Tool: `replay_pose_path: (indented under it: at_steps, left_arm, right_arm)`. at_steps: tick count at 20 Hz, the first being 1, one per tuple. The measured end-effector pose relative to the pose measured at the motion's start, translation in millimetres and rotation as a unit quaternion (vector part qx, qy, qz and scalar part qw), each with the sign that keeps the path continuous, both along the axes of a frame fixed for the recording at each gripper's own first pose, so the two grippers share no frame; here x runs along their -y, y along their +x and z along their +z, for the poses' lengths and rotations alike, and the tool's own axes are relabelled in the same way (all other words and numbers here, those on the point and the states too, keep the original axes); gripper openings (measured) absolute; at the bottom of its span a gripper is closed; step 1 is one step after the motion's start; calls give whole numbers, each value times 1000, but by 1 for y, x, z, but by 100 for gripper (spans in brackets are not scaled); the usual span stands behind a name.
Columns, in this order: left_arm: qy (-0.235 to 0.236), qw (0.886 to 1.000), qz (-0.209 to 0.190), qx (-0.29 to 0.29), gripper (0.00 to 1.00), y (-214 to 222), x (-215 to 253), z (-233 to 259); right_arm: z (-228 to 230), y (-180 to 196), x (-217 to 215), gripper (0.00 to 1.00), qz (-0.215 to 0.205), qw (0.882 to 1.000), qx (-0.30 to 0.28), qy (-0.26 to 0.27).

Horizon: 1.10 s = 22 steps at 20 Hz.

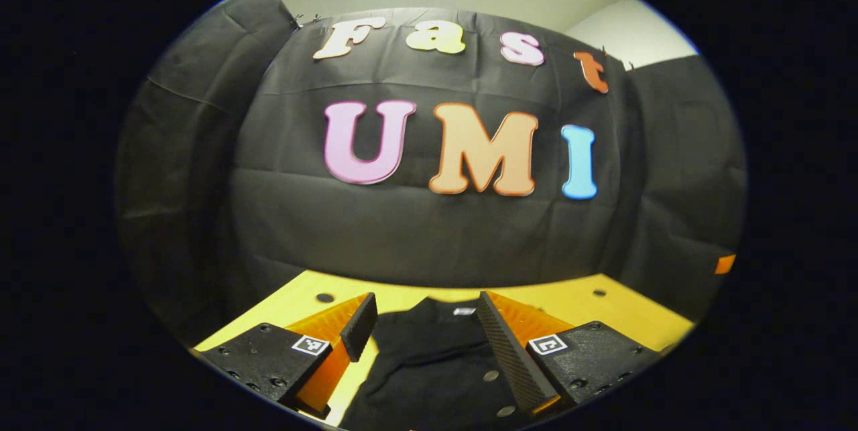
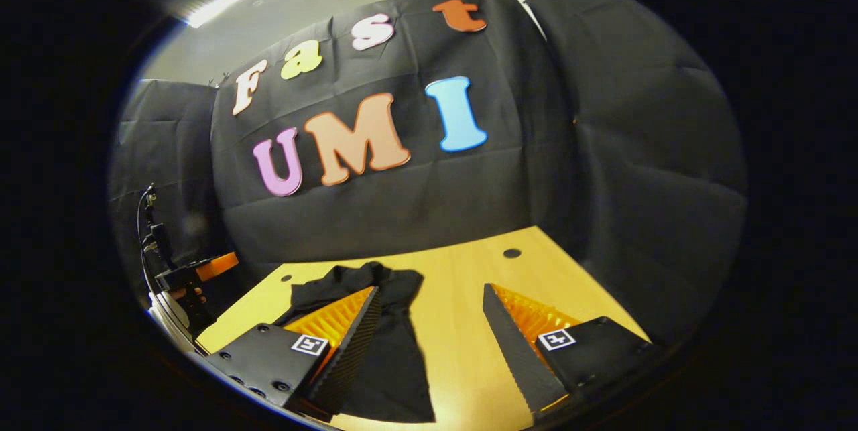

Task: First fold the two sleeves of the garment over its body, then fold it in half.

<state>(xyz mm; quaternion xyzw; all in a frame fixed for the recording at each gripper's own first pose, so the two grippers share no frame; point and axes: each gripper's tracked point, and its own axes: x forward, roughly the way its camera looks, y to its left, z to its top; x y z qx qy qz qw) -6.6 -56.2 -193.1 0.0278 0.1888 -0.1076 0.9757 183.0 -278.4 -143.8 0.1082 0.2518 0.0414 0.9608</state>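
Left gripper view has your left gripper (image 1: 426, 324) spread wide and holding nothing above the black fabric garment (image 1: 429, 364), which lies on the yellow wooden table (image 1: 603, 307). Your right gripper (image 2: 429, 320) gapes just as wide, empty, with the garment (image 2: 395, 350) beneath its left finger.

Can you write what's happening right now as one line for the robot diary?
stage: before first sleeve fold | garment: black, flat on table | left gripper: open above garment | right gripper: open beside garment | holding: nothing
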Motion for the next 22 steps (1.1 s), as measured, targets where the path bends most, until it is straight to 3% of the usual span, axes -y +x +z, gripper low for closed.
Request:
replay_pose_path:
  at_steps: [1,4,10,13,14,16,17,19,21,22]
  left_arm:
    - [22,1000,1,-21,92,-23,-15,-14]
    - [64,994,6,-86,92,-96,-51,-56]
    - [77,980,5,-183,96,-198,-87,-107]
    - [74,972,-1,-224,94,-222,-91,-136]
    - [72,970,-3,-233,94,-226,-90,-143]
    - [77,965,-2,-251,94,-233,-92,-158]
    - [82,961,1,-262,94,-235,-94,-166]
    - [81,958,7,-276,95,-235,-97,-177]
    - [68,958,13,-276,99,-235,-95,-176]
    - [68,957,14,-281,95,-238,-94,-180]
  right_arm:
    - [-14,-9,-10,97,8,1000,-15,-3]
    - [-61,-40,-28,98,10,998,-58,-25]
    - [-157,-102,-65,98,39,983,-162,-71]
    - [-191,-104,-74,94,47,976,-198,-79]
    - [-203,-106,-75,98,48,972,-211,-87]
    - [-222,-108,-73,94,45,966,-229,-108]
    - [-227,-107,-73,99,47,966,-230,-113]
    - [-228,-106,-78,94,57,966,-224,-117]
    - [-230,-100,-79,99,65,965,-226,-117]
    - [-230,-100,-79,99,66,966,-223,-114]
